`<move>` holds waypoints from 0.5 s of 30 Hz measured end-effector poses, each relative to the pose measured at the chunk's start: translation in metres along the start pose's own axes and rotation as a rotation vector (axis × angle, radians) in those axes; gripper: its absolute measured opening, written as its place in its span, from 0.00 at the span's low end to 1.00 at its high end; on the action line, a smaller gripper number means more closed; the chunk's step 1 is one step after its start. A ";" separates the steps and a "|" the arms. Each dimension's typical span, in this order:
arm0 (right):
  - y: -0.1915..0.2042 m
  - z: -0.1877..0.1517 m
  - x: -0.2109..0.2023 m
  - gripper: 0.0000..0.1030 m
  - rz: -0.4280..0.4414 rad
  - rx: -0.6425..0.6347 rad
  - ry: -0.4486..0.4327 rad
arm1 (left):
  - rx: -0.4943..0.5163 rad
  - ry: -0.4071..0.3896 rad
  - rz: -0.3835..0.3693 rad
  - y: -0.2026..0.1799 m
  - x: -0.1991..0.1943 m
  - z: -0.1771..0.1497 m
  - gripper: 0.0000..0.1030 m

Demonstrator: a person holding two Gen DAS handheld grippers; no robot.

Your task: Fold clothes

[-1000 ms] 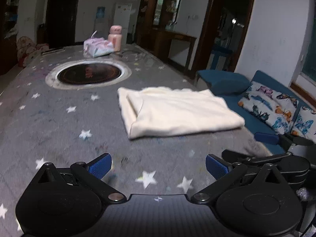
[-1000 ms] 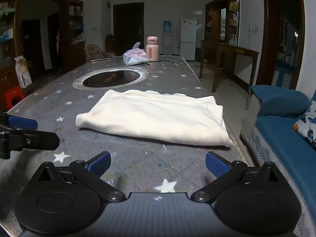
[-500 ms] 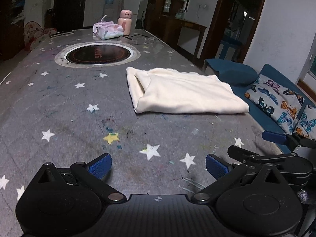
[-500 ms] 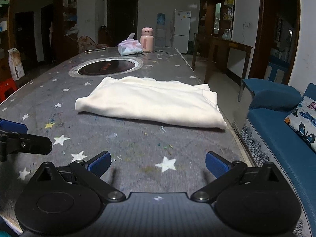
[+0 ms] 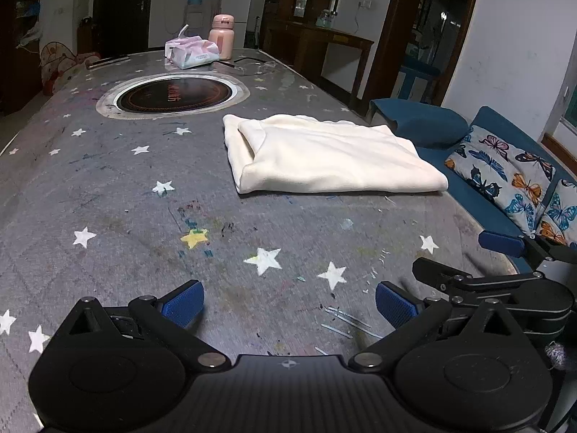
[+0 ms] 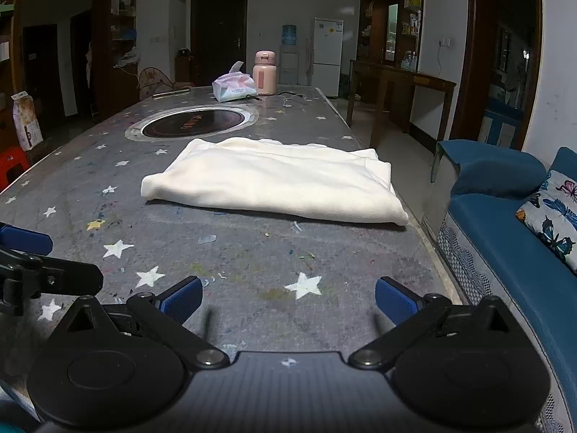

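Leftmost, the left gripper (image 5: 289,305) hangs low over the grey star-printed counter (image 5: 108,187), its two blue-tipped fingers spread wide apart and holding nothing. One folded cream-white fleece garment (image 5: 324,157) lies flat on the counter, well ahead of this gripper and to its right, near the counter's right edge. Beyond the garment sit one round black inset hotplate (image 5: 173,93), one pink tissue pack (image 5: 193,51) and one pink cylindrical flask (image 5: 222,36), the last two side by side. To the right, the right gripper (image 6: 288,299) is likewise spread apart and empty, with the garment (image 6: 274,180) lying well ahead of it. One blue sofa (image 6: 505,252) stands beside the counter's right edge.
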State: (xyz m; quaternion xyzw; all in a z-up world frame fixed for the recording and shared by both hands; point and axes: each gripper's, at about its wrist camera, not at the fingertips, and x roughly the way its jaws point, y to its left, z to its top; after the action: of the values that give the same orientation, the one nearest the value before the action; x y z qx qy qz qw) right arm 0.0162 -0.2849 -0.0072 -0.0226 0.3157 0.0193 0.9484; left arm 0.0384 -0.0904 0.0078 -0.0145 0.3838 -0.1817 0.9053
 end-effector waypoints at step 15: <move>0.003 -0.004 -0.003 1.00 0.007 0.003 0.004 | 0.022 -0.004 0.004 -0.007 -0.002 -0.003 1.00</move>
State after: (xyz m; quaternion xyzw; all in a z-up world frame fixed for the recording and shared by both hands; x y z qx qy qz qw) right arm 0.0111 -0.2819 -0.0084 -0.0204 0.3177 0.0220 0.9477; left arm 0.0327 -0.0960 0.0087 -0.0042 0.3800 -0.1839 0.9065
